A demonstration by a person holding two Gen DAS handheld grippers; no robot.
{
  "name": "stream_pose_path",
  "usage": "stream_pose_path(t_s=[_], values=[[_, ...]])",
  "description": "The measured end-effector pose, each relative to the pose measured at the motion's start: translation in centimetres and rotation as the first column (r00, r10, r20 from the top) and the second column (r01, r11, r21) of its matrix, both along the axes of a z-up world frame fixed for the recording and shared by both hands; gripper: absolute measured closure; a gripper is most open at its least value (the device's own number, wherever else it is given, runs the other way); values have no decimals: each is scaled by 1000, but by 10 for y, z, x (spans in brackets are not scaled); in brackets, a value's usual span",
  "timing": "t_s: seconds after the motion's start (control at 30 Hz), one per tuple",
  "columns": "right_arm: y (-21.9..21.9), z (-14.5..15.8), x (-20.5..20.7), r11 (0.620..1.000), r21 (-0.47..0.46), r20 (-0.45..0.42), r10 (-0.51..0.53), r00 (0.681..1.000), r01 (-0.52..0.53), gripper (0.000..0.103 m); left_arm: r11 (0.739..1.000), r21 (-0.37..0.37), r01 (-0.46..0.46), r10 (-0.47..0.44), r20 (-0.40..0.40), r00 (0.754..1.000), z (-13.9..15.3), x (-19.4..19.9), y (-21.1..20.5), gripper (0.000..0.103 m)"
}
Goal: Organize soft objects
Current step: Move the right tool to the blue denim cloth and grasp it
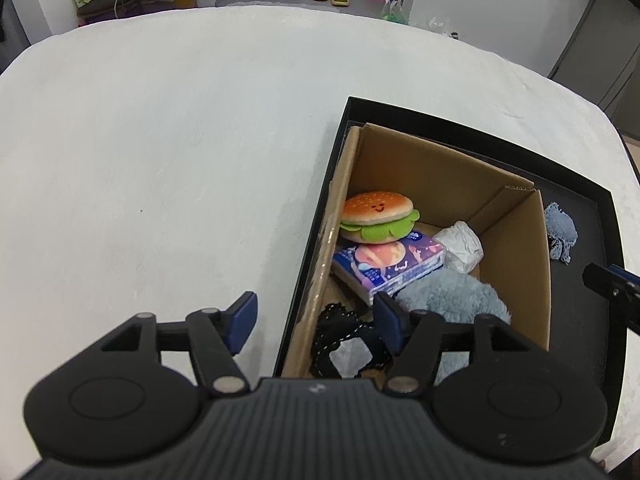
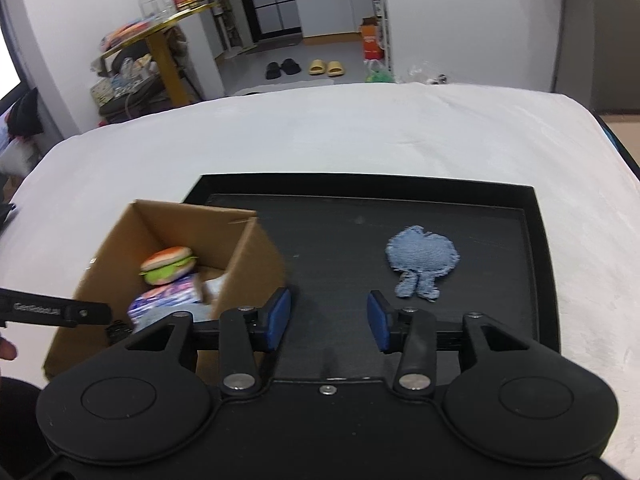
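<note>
where denim patch [image 2: 422, 258] lies, tray [image 2: 360, 186], box [image 2: 248, 268] beside

The left gripper [image 1: 316, 320] hides part of the fluffy grey-blue plush [image 1: 452, 296] and black lace-edged fabric [image 1: 344, 340]. In the right wrist view, the brown cardboard box's [image 2: 256, 264] contents are blurred.

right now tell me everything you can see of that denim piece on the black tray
The denim piece is a small flat patch of faded blue jean cloth with frayed edges: a rounded body and two short strips hanging off its near side. It lies flat and alone on the floor of the black tray, right of the cardboard box and apart from it. Neither gripper touches it; the open right gripper is just short of it.
</note>
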State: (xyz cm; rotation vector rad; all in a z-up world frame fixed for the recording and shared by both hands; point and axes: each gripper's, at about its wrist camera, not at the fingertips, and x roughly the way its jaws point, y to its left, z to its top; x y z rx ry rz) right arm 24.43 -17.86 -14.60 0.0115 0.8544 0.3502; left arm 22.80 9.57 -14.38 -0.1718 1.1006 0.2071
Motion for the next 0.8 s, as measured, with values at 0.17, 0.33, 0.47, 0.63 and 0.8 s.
stream_pose_path(t_s=[0.17, 0.33, 0.47, 0.63, 0.8], values=[[-18, -14, 12, 999, -4, 6, -46, 999, 46, 60, 1000, 24, 17, -17, -7, 1000, 0, 7, -7, 40], [-32, -32, 23, 997, -11, 9, -83, 997, 83, 60, 999, 38, 20, -20, -7, 1000, 0, 13, -13, 40], [-42, -46, 34, 992, 16, -1, -127, 992, 127, 59, 999, 48, 20, -19, -16, 1000, -4, 16, -19, 40], [-43, -55, 45, 990, 25, 3, -136, 991, 136, 59, 997, 71, 40, -38, -30, 999, -8, 22, -29, 40], [-45, -65, 51, 990, 15, -3, -142, 990, 142, 60, 996, 82, 39, -36, -36, 999, -8, 25, -33, 40]])
